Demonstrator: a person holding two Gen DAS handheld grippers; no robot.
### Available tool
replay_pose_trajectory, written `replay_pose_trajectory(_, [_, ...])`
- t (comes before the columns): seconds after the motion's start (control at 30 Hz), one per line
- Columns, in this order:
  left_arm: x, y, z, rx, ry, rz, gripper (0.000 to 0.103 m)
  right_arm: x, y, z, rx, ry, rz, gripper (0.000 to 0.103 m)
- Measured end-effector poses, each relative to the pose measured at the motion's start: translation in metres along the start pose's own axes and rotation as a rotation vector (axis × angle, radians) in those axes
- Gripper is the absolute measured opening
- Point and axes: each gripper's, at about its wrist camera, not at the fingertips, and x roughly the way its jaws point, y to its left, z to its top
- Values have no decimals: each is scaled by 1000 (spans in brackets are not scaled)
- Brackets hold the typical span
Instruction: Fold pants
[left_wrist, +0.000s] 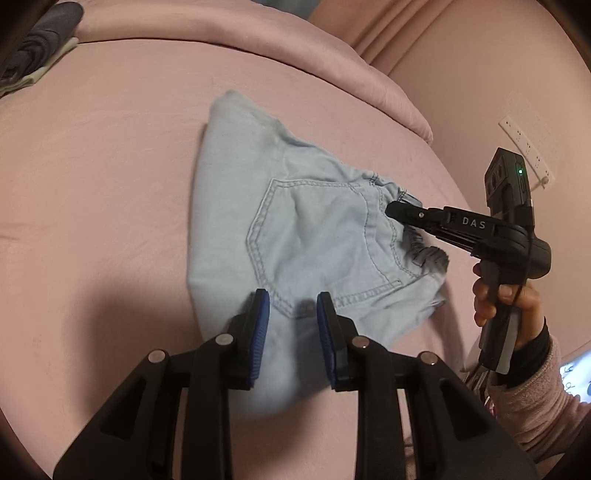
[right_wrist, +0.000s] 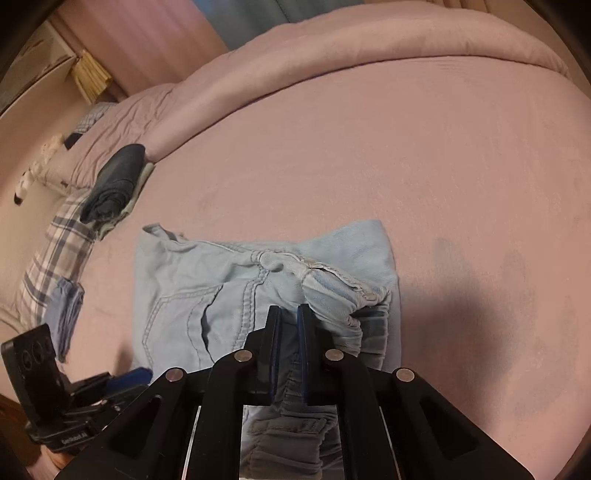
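A dark garment (left_wrist: 40, 44) lies far left on the pink bed (left_wrist: 92, 184). The left gripper (left_wrist: 293, 314) hovers spread over the near edge of the folded pants (left_wrist: 295, 229), mid-bed. At right, the right gripper (right_wrist: 288, 332), nearly closed, pinches the gathered waistband (right_wrist: 343, 295).

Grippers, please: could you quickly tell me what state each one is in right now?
Left gripper: open, holding nothing, just above the pants.
Right gripper: nearly closed at the pants' waistband; whether it grips the fabric cannot be told.
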Motion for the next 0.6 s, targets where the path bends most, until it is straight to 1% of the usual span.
replay_pose_trajectory(0.03, [-7,-1,-4,12,-9,18,26,-6,9,1,-20,-9,-12,7])
replay_pose_trajectory(0.07, [-10,-2,-8,21,-15,32,27,-9,19,0,-47,-22,-4,17])
replay_pose_trajectory(0.13, [-24,4,-24,30,-35,43,30,-11,44,-3,-118,-30,68,31])
replay_pose_trajectory(0.2, [-29,7,-29,19,-46,58,31,-1,68,-3,-192,-4,106,31])
replay_pose_trajectory(0.27, [-30,10,-33,7,-54,51,30,17,97,0,-268,27,121,31])
replay_pose_trajectory(0.33, [-21,13,-32,-10,-34,44,28,35,123,2,-339,60,146,31])
replay_pose_trajectory(0.37, [-17,15,-34,-26,-18,37,28,46,137,3,-381,75,142,31])
replay_pose_trajectory(0.43, [-14,21,-36,-52,-10,23,28,68,154,6,-432,102,110,31])
replay_pose_trajectory(0.47, [-15,21,-38,-53,-11,20,28,78,158,10,-437,118,88,31])
replay_pose_trajectory(0.53, [-15,19,-39,-34,-3,34,28,103,157,15,-417,168,16,31])
replay_pose_trajectory(0.57, [-14,19,-40,-27,4,39,28,108,159,17,-407,153,-2,31])
replay_pose_trajectory(0.6, [-14,19,-39,-24,7,41,28,111,157,23,-399,135,-33,28])
